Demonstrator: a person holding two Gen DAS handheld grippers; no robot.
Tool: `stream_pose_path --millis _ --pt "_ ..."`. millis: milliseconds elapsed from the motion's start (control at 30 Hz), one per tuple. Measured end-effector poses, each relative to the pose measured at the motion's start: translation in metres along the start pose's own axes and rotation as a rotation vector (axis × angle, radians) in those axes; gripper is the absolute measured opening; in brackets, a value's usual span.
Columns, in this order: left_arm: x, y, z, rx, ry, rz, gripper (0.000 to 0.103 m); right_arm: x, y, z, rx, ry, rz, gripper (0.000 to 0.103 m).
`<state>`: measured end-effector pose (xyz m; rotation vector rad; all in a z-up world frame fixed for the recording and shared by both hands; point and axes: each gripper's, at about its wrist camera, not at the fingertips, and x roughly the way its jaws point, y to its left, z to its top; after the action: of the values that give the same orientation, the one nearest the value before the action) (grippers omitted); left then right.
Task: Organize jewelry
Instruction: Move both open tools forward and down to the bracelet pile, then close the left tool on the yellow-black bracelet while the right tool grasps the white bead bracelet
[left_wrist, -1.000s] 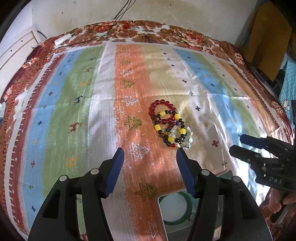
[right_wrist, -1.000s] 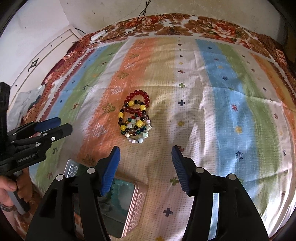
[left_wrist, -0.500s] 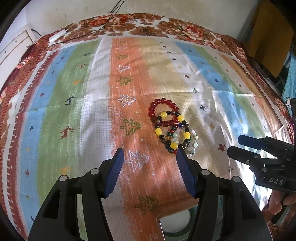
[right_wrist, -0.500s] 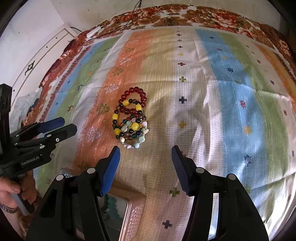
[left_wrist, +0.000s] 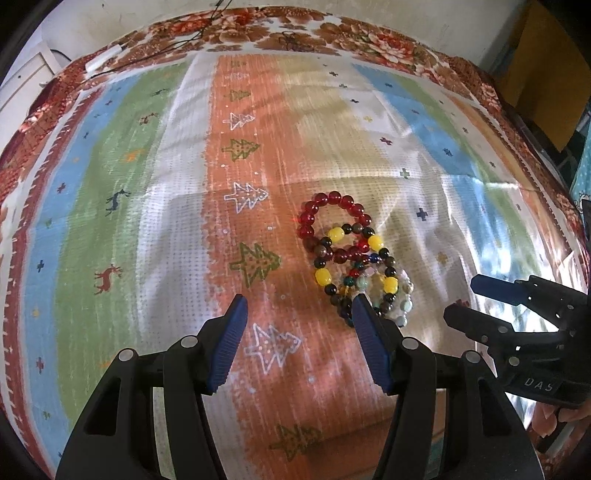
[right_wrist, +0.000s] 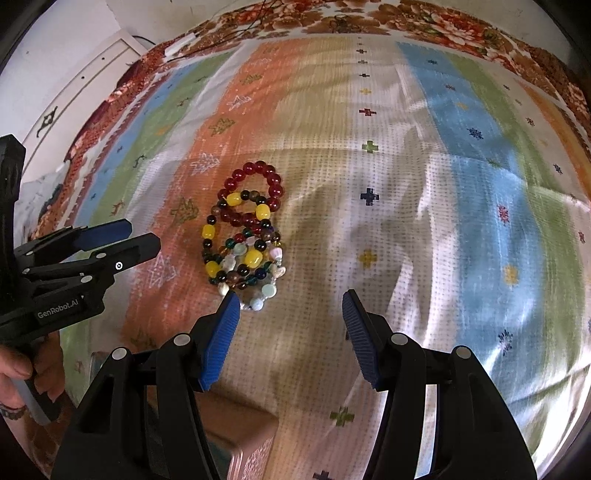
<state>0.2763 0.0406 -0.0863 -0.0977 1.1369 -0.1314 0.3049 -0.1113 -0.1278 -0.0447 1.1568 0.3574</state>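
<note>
The bracelets (left_wrist: 351, 258) lie piled on the striped cloth (left_wrist: 147, 206). Our left gripper (left_wrist: 297, 325) and right gripper (right_wrist: 286, 317) hang above them, jaws open and empty. We should pinch one outer strand (the red looks freest) and lift slowly.

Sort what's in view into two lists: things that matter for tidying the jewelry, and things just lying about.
For the job:
- pile of bead bracelets, red bracelet on top end
- pink box at the near edge
- left gripper, open
- right gripper, open

Lying about:
- striped cloth
- white adapter with black cables
</note>
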Motion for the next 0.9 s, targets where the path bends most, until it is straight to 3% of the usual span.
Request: stream_pose_path --millis 567,900 --pt "0.037 0.001 0.021 -0.005 0.069 -0.037 0.059 0.025 0.005 0.014 -0.036 0.042 -0.011 0.058" --pt "0.050 -0.004 0.026 0.024 0.085 -0.020 0.055 0.042 0.005 0.020 -0.036 0.075 -0.028 0.058"
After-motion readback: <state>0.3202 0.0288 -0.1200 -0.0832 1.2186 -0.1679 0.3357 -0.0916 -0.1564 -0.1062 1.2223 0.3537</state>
